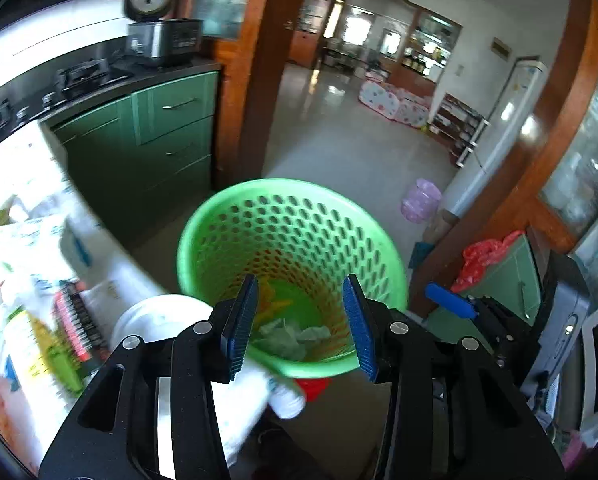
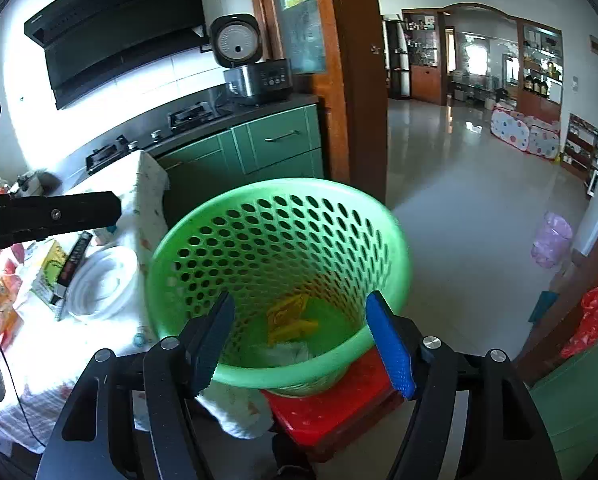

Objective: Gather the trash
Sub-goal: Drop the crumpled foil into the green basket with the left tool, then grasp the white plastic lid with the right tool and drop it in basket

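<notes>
Two tools, one basket

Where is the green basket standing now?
The green basket fills the centre of both wrist views, standing on a red stool beside the cloth-covered table, which lies to its left.

Pretty clearly a home kitchen: gas stove and black range hood up left of the fingers, rice cooker on green cabinets, and beyond a wooden doorway a tiled living room with kids' play tent.
</notes>
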`<state>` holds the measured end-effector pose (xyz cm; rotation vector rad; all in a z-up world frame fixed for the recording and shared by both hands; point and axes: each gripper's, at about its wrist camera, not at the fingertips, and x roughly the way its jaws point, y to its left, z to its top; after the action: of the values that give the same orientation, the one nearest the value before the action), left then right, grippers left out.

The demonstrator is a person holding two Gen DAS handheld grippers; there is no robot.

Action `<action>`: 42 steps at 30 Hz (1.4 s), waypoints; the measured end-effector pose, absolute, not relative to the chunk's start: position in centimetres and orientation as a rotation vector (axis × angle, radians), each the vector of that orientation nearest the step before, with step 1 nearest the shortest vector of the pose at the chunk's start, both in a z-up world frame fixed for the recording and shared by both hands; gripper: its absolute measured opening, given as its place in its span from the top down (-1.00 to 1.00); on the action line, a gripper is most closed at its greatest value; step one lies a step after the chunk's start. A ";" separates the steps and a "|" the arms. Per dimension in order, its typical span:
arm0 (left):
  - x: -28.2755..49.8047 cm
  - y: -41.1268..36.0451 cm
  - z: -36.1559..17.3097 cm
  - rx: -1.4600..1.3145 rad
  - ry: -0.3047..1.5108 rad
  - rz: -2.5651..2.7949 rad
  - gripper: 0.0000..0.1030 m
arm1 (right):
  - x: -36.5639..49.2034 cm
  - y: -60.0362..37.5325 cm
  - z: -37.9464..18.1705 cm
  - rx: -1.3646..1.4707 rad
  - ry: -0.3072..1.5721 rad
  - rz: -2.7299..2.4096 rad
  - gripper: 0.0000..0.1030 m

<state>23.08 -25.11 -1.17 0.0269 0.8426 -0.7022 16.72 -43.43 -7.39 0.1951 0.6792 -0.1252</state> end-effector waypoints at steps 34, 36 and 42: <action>26.5 -10.8 -5.3 -0.128 1.000 -0.134 -0.22 | 21.5 -33.3 -7.5 0.184 0.758 0.132 -0.02; 26.6 -10.8 -5.6 -0.124 1.012 -0.128 -0.22 | 22.0 -33.4 -8.1 0.191 0.773 0.132 0.07; 26.9 -10.2 -6.2 -0.139 1.029 -0.131 -0.12 | 23.1 -33.3 -8.7 0.208 0.786 0.146 0.24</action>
<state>26.86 -10.21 -6.24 -0.1395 1.0294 -0.1308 23.09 -33.30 -8.69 0.2082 0.7858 0.1460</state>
